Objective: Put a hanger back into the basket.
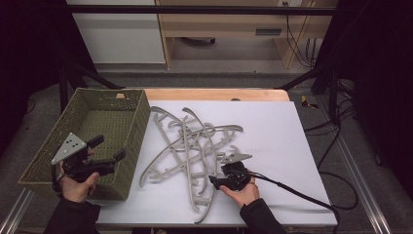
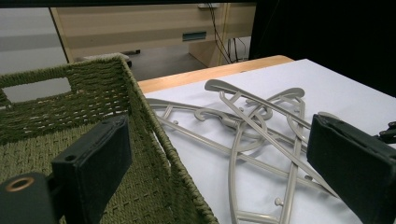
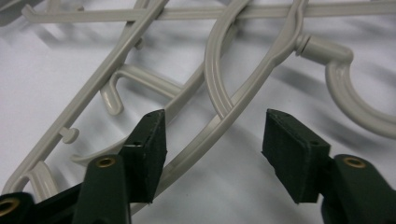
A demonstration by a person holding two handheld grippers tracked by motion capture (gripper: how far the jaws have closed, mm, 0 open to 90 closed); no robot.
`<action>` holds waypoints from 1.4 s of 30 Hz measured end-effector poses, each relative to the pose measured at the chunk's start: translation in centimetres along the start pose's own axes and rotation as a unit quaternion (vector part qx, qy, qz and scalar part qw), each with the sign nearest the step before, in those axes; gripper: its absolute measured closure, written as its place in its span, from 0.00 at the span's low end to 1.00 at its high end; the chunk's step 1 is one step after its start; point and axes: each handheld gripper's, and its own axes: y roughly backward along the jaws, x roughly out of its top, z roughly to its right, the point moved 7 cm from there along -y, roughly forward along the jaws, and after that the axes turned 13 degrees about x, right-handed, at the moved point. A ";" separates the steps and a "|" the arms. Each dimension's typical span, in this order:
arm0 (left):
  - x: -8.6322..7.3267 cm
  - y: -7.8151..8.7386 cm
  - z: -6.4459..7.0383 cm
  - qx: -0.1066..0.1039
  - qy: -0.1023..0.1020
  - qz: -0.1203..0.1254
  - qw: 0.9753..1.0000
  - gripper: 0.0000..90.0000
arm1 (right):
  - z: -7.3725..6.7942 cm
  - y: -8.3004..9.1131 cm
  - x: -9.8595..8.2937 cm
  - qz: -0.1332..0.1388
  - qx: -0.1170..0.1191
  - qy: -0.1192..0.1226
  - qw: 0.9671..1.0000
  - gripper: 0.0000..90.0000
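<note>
**Right gripper straddling hanger arm, left over basket**

Grey hangers (image 1: pixel 190 146) lie piled and crossed on the white sheet (image 1: pixel 272 131), right of the green basket (image 1: pixel 141 117). Right gripper (image 3: pixel 212 140) jaws wide apart, unclamped, set either side of one hanger arm (image 3: pixel 224 116). That arm's long axis runs near-left to far-right in the right gripper view, hook (image 3: pixel 345 88) at the far right. Left gripper (image 1: pixel 104 151) wide, empty, over the basket's near end.

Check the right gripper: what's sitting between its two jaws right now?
In the right gripper view, a curved arm of a grey hanger runs between the open jaws of the right gripper, over white table cover. Neither pad clearly touches it.
</note>
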 end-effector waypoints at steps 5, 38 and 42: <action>0.0 0.0 0.1 -0.001 -0.002 -0.001 1.000 0.07 | 0.1 -0.7 -0.5 -0.018 0.009 -0.019 1.000 0.52; -0.1 -0.2 0.4 -0.004 -0.007 -0.002 1.000 0.07 | 1.4 0.1 0.3 -0.044 0.048 -0.080 0.995 0.73; -0.1 -0.2 0.4 -0.004 -0.007 -0.003 1.000 0.07 | 1.6 0.2 0.5 -0.041 0.051 -0.084 0.994 0.75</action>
